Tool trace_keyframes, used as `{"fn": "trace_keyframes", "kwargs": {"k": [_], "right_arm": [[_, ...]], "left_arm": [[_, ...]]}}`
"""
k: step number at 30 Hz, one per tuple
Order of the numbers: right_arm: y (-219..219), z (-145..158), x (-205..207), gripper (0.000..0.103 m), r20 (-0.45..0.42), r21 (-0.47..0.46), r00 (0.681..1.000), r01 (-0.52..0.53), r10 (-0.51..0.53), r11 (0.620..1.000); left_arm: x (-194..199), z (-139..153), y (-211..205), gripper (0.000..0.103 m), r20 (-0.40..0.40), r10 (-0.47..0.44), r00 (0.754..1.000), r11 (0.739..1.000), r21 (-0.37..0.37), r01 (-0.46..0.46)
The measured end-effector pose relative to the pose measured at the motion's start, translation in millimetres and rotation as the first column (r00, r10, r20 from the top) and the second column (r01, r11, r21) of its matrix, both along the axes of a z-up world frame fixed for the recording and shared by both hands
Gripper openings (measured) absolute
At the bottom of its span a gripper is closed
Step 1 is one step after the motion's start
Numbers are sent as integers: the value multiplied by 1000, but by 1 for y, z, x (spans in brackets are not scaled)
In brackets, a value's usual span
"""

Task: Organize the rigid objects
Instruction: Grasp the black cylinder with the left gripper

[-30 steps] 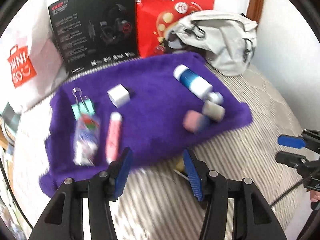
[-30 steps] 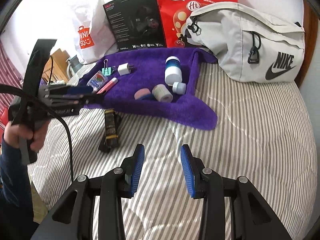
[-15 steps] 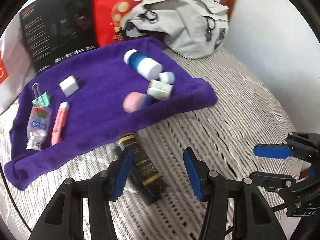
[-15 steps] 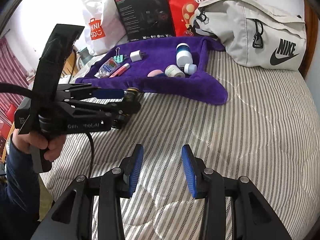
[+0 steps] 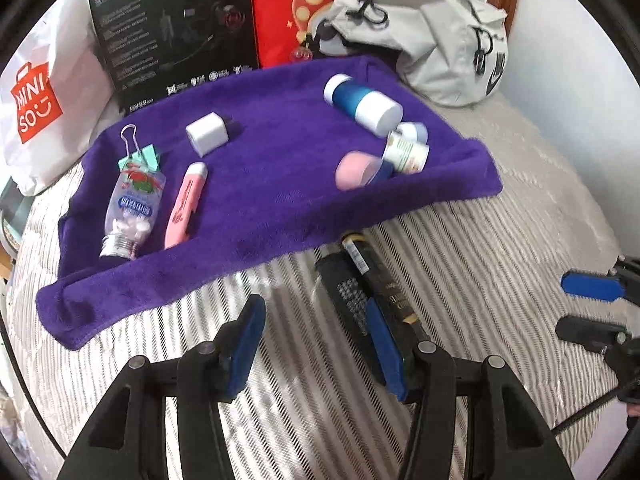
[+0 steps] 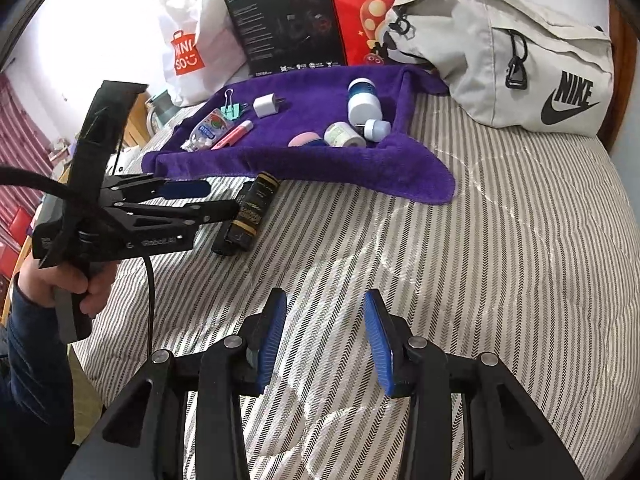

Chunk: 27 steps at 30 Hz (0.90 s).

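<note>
Since 0.5 s ago, left claw [image 5: 316,344] has shifted left rel. to the black-and-gold tube [image 5: 378,280], so the tube now lies by the claw's right finger rather than by the left one, and the purple towel [image 5: 280,200] fills more of the left wrist view. Tube lies on the striped bedcover [image 6: 480,260], just off the towel's near edge, beside/on a flat black item [image 5: 344,292]; whether they touch cannot be told. In the right wrist view the left claw's [image 6: 216,196] fingertips sit at the tube [image 6: 252,208], jaws wide, nothing gripped. Right claw [image 6: 326,336] hovers over bare bedcover, well apart from the tube, jaws wide and empty; it also shows at the right edge of the left wrist view [image 5: 592,304]. On the towel, left group: clear mint bottle [image 5: 132,208], pink highlighter [image 5: 186,204] beside it, teal binder clip [image 5: 140,152] behind, white charger cube [image 5: 208,134] further back. Right group: blue-and-white bottle [image 5: 362,104] on its side, small white cap [image 5: 412,132], small labelled roll [image 5: 406,154], pink round item [image 5: 354,170], all close together. Behind the towel: white shopping bag [image 5: 36,112], black box [image 5: 176,28], red bag [image 5: 320,4], grey waist bag [image 6: 520,52]. A hand [image 6: 68,284] in a dark sleeve holds the left claw's handle.
</note>
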State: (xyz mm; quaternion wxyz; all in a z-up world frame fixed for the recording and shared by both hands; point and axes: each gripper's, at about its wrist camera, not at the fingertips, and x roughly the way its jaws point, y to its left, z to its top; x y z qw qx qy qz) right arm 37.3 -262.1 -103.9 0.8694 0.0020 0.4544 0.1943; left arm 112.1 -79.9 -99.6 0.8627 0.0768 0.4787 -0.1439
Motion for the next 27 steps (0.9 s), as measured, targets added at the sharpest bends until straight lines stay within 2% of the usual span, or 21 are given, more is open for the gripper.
{"fn": "trace_keyframes", "kwargs": {"k": [3, 7, 9, 12, 15, 17, 21, 23, 27], "right_arm": [[0, 0, -1, 40, -2, 2, 1000, -4, 4, 1000], [0, -2, 0, 40, -8, 2, 1000, 0, 0, 1000], [0, -2, 1, 40, -11, 6, 1000, 1, -1, 1000], [0, -4, 1, 40, -15, 5, 1000, 1, -1, 1000], [2, -4, 3, 40, -17, 8, 1000, -3, 3, 1000], [5, -5, 6, 40, -17, 11, 1000, -2, 3, 1000], [11, -5, 10, 40, -17, 12, 1000, -5, 5, 1000], [13, -4, 11, 40, -17, 9, 1000, -5, 5, 1000], [19, -3, 13, 40, -19, 0, 1000, 1, -1, 1000]], "left_arm": [[4, -3, -7, 51, -20, -8, 1000, 1000, -9, 8], [2, -10, -18, 53, -15, -19, 1000, 998, 62, 20], [0, -8, -12, 53, -15, -6, 1000, 999, 44, 7], [-2, -7, 0, 49, 0, 23, 1000, 997, 80, -23], [0, -6, 10, 47, -23, 35, 999, 999, 43, -34], [0, -7, 7, 46, -17, 35, 999, 998, 47, -34], [2, -9, -1, 36, -7, 5, 1000, 999, 32, -5], [2, -9, -1, 21, -8, -6, 1000, 1000, 19, 6], [-3, -9, 7, 21, -16, -15, 1000, 1000, -20, 15]]}}
